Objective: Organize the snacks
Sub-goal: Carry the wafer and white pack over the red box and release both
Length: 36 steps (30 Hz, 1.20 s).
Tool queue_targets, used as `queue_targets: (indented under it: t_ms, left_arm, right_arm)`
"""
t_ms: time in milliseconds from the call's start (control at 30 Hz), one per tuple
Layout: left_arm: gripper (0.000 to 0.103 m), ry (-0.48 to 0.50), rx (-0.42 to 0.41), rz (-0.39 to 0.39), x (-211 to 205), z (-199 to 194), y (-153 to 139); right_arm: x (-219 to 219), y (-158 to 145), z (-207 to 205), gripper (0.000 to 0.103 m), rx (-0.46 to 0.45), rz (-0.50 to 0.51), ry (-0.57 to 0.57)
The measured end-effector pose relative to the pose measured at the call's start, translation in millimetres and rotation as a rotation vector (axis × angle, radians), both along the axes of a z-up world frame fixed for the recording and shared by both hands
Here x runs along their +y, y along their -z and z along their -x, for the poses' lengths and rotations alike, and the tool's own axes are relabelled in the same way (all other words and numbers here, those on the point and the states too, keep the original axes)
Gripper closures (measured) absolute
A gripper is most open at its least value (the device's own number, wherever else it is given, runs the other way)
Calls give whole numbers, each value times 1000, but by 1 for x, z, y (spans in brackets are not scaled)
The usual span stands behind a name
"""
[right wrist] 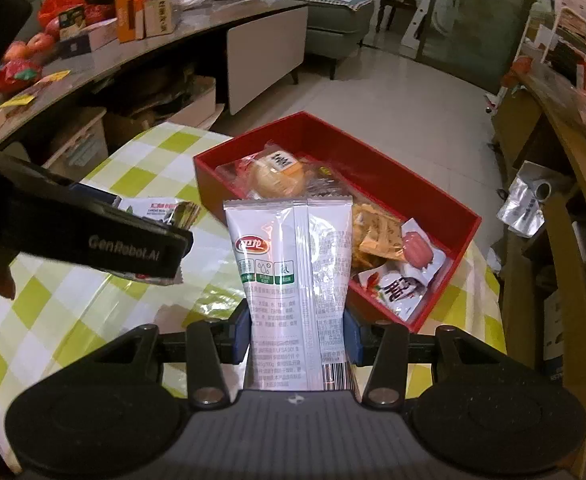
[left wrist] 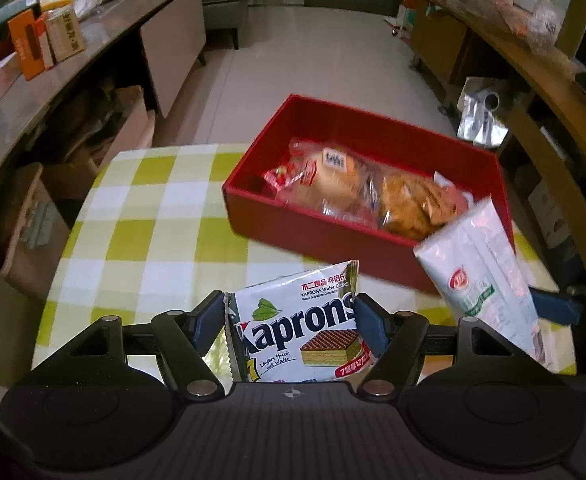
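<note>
Left wrist view showed the left gripper (left wrist: 291, 312) with its blue pads pinching a white Kaprons wafer packet printed with a brown layered wafer (left wrist: 299, 328), which stood up between the fingers above a yellow-and-white checked tablecloth (left wrist: 149, 216). Beyond it sat an open red rectangular box (left wrist: 321, 236) on the cloth, already holding a clear-wrapped round bun (left wrist: 335, 178) and a bag of golden-brown crisps (left wrist: 409, 204) lying side by side (the lettering on the bun's label was too blurred to read). At the right edge of that view a tall white plastic snack pouch with a red logo and green label (left wrist: 489, 268) leaned over the box's near corner. Right wrist view showed the right gripper (right wrist: 297, 328) clamped on that same pouch (right wrist: 293, 276), held upright with its top in front of the box's near wall (right wrist: 209, 168). Inside the box, at its right end, lay a small white sachet with a pink sausage picture (right wrist: 415, 246). The left gripper's black body (right wrist: 105, 240) reached in from the left, with the wafer packet's corner (right wrist: 161, 208) showing past it.
</note>
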<state>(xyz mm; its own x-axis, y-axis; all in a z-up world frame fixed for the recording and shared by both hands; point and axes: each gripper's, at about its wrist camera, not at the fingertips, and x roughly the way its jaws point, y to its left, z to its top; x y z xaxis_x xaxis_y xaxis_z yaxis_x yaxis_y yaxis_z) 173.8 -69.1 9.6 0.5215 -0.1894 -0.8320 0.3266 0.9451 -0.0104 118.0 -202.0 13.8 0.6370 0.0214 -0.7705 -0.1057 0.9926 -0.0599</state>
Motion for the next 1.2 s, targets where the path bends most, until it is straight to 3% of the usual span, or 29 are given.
queue_targets:
  t_ms: [767, 1200]
  left_arm:
    - [28, -15, -33, 25, -27, -37, -7]
    - [28, -29, -64, 7, -58, -83, 4]
  right_arm:
    - [-25, -5, -33, 47, -39, -9, 54]
    - [-52, 11, -91, 47, -53, -29, 123]
